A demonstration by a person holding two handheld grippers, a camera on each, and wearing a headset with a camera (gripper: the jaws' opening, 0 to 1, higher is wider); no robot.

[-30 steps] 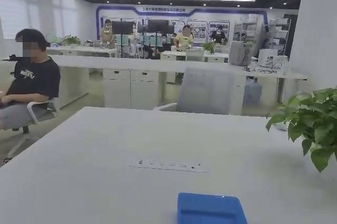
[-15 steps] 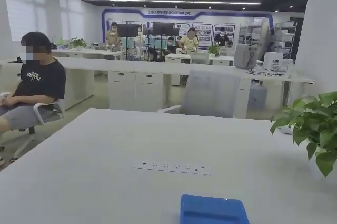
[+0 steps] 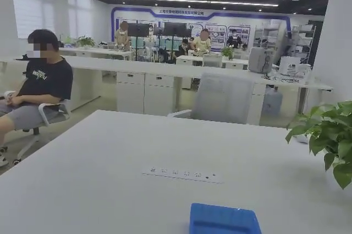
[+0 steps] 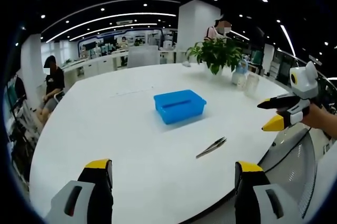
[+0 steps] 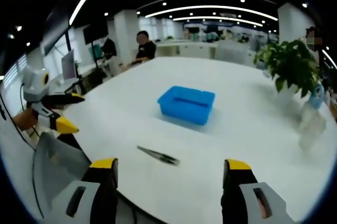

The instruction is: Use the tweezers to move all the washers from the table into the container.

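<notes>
Tweezers — one pair, apparently; one container.

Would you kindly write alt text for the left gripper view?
Metal tweezers lie on the white round table, nearer than the blue plastic container; the open left gripper frames them from below, and the open right gripper shows at right.

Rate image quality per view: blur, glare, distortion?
Head view: soft overall, even ceiling light, bin cropped at the bottom edge. Left gripper view: strong fisheye bending the table rim, tweezers fairly crisp. Right gripper view: softer, tweezers smeared, plant blurred.
</notes>
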